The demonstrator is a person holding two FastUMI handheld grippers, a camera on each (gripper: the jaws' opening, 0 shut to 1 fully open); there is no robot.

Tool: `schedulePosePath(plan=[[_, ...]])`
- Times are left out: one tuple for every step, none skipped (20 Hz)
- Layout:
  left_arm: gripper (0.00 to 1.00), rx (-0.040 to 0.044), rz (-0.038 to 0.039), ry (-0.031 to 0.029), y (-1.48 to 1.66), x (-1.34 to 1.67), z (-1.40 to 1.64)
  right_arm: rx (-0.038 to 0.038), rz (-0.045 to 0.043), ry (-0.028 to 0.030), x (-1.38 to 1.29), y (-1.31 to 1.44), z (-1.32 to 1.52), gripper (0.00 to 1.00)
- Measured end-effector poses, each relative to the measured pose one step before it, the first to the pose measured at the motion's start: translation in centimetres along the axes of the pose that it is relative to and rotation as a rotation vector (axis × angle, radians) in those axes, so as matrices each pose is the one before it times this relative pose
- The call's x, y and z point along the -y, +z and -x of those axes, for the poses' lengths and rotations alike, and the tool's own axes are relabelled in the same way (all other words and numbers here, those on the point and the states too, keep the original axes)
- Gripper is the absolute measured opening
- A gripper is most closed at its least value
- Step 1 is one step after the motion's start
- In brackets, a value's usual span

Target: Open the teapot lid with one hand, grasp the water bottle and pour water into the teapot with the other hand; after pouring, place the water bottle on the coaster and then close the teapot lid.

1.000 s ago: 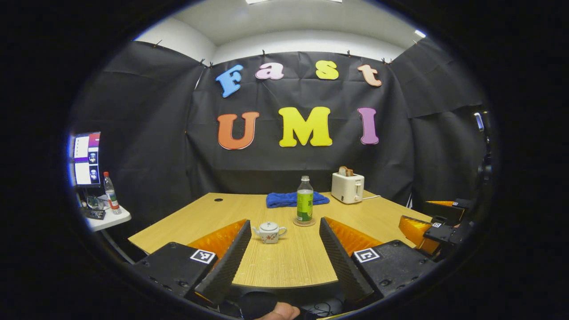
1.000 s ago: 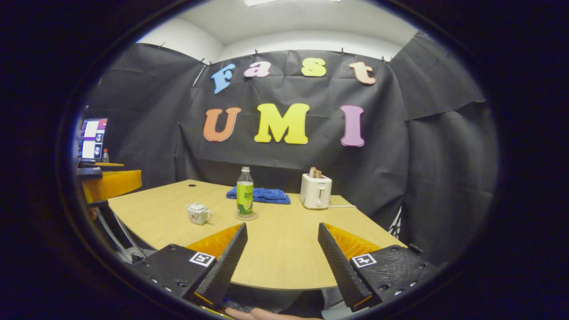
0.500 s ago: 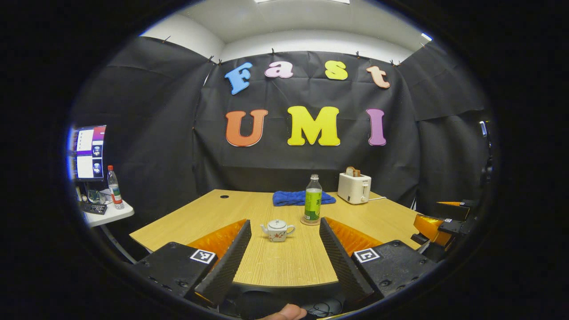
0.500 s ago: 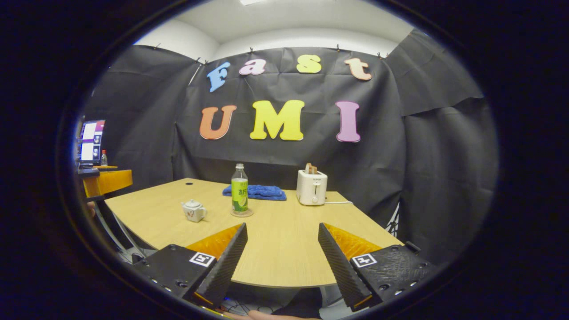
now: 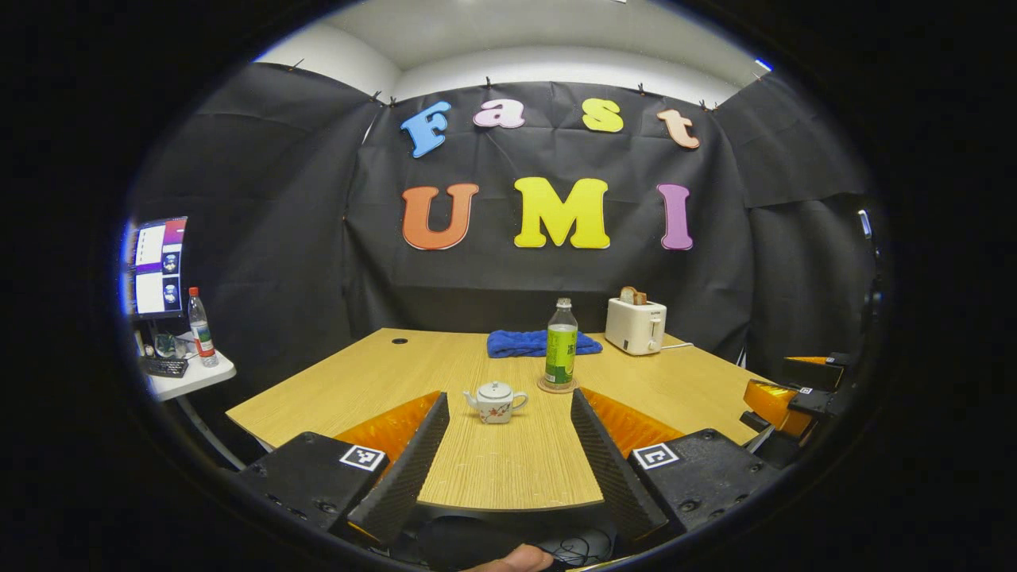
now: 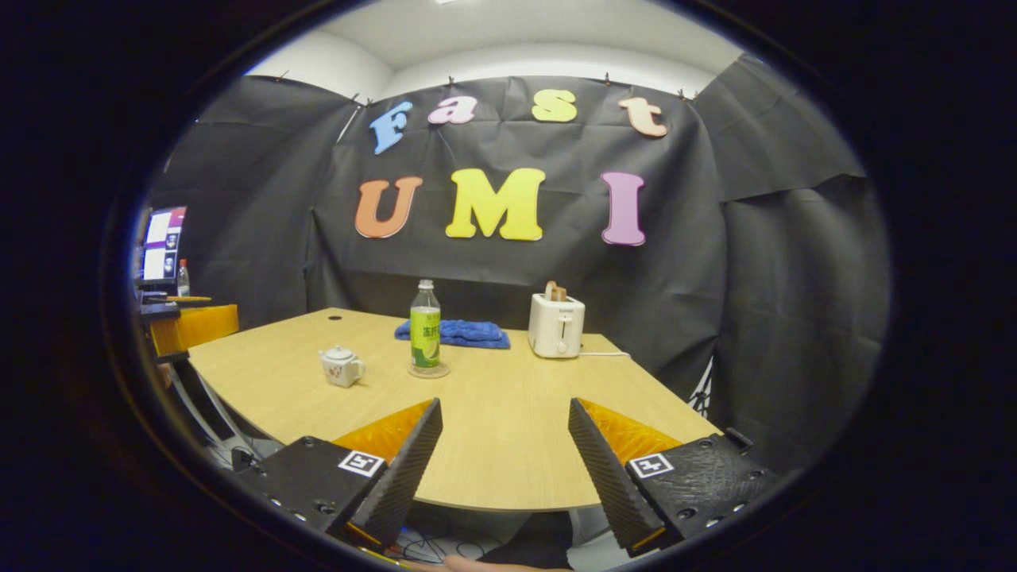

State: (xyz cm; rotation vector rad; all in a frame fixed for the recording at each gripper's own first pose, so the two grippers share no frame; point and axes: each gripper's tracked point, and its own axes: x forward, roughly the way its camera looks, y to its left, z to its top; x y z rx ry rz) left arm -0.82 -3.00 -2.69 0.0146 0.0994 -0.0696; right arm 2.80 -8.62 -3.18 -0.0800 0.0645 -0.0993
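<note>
Wood-grain worktop (image 5: 381, 373) lies ahead of both tongs: left tongs (image 5: 508, 421) and right tongs (image 6: 504, 425) are spread wide, pinching nothing. Farther out, the lidded teapot (image 5: 494, 402) sits near the water bottle (image 5: 561, 351), which stands upright on its coaster (image 5: 556, 388).

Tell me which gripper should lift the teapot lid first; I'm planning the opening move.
Left, probably. In the left gripper view the teapot sits straight ahead between the open left gripper. In the right gripper view it lies far to the side of the right gripper, likelier suited to the bottle.
</note>
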Motion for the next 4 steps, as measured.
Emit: schedulePosePath(plan=[[0.97, -0.00461, -0.00434, 0.00284, -0.240, -0.025, -0.138, -0.01143, -0.00360, -0.00659, 0.275, -0.330, -0.212, 0.95], [0.97, -0.00147, -0.00268, 0.00254, -0.082, -0.073, -0.074, -0.00807, -0.01082, 0.00132, 0.069, -0.106, -0.090, 0.99], [0.97, 0.00157, -0.00021, 0.00050, -0.012, -0.042, -0.046, -0.00001, -0.00458, 0.00564, -0.137, 0.047, 0.000, 0.99], [0.97, -0.00102, -0.00020, 0.00056, -0.047, -0.042, -0.061, 0.00395, 0.00515, -0.00298, 0.137, 0.190, 0.019, 0.96]])
